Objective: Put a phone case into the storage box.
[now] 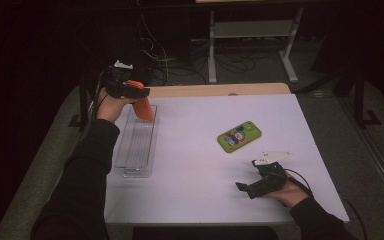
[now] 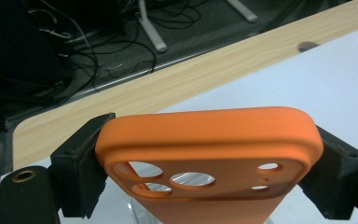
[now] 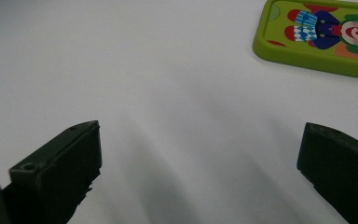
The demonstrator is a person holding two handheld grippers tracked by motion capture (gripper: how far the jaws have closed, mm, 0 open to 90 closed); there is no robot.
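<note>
Orange phone case (image 1: 143,107) is pinched across its width by the left hand-held gripper (image 1: 139,98), hanging over the far end of the clear tray (image 1: 136,142), upper left. I'd lower it flat before releasing. Right hand-held gripper (image 1: 245,188) sits open, lower right.

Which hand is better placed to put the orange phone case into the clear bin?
Left. The left gripper already clamps the orange phone case right over the clear bin. The right gripper rests open across the table near the green case.
</note>
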